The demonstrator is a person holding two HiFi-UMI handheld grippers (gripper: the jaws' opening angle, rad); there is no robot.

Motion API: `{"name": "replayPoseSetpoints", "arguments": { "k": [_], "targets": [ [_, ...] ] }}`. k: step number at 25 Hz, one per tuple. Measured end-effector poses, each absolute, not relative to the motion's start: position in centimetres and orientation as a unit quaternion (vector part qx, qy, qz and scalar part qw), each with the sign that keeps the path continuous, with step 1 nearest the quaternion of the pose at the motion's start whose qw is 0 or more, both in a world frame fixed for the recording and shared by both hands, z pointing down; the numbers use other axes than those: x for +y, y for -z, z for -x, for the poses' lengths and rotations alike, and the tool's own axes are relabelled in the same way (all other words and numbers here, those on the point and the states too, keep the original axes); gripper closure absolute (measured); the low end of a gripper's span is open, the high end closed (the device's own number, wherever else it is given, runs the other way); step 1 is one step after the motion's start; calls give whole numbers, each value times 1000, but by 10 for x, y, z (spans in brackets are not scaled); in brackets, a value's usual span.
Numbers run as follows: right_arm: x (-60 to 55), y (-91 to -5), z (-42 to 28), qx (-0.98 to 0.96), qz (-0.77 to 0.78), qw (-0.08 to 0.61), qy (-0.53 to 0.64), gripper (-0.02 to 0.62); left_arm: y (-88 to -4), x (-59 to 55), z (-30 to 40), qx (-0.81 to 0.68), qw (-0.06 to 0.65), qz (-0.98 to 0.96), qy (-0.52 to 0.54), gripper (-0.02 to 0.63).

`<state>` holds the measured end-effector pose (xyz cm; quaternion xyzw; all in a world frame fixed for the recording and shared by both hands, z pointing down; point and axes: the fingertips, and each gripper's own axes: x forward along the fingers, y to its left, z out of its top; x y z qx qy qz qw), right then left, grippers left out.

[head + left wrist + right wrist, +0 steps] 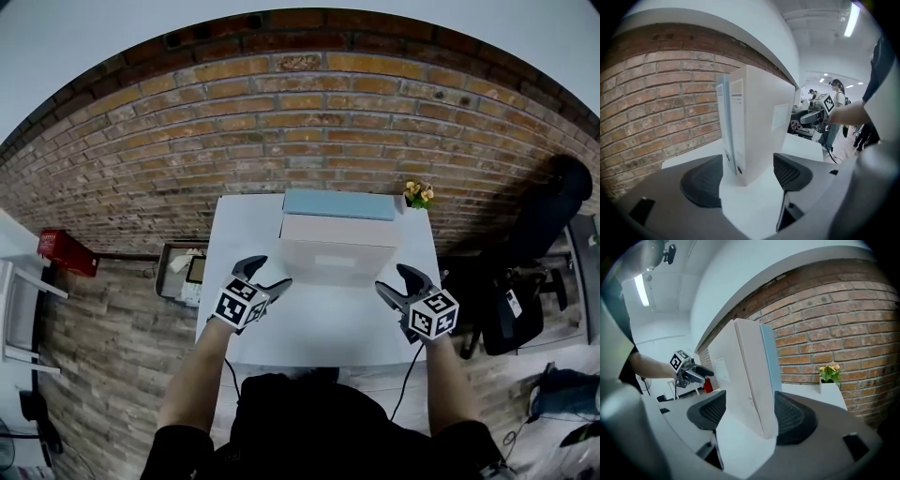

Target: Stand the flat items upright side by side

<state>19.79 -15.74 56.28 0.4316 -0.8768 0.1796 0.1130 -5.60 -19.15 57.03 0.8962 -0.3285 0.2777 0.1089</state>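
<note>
White binder (337, 246) stood upright near the back of the desk (319, 328), w/ the blue binder (339, 203) upright right behind it, the two side by side & close together, spines toward the person's left. Blue one was nearest the brick wall (309, 122), which ran along the desk's far edge.

Left hand-held gripper (274, 272) was at the white binder's left end, jaws spread. In the left gripper view the binder's near bottom corner sat between the pads, neither pad pressing on it. Right hand-held gripper (390, 278) was at the opposite end, jaws also spread. In the right gripper view the white binder's edge ran up between the pads, v. close to the right pad, left pad clear of it, so no pinch. Binders stood betw. the two tools, each visible from the other's camera.

Round about: small white pot of yellow flowers (419, 195) on the desk's back right corner, just beside the blue binder's right end. Off the desk: open box (183, 272) on the floor (103, 356) to the left, red box (66, 251) further left by the wall, black bag (511, 314) to the right. Person (838, 101) was standing in the bkgd, well apart.
</note>
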Motion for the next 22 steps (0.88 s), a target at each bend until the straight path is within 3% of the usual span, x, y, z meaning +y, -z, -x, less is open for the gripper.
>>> {"name": "replayPoseSetpoints", "arguments": {
  "k": [5,13,22],
  "targets": [
    [-128,-551,-184,-867,-454,78,-189,292,-551,-172,72,-345,129,-902,-224,250],
    [-87,-534,-111,-852,-470,6,-230,380,-504,-125,116,-369,75,-908,-185,274],
    [-20,-518,-18,-855,-454,9,-251,461,-502,-51,136,-340,64,-927,-142,290]
  ]
}}
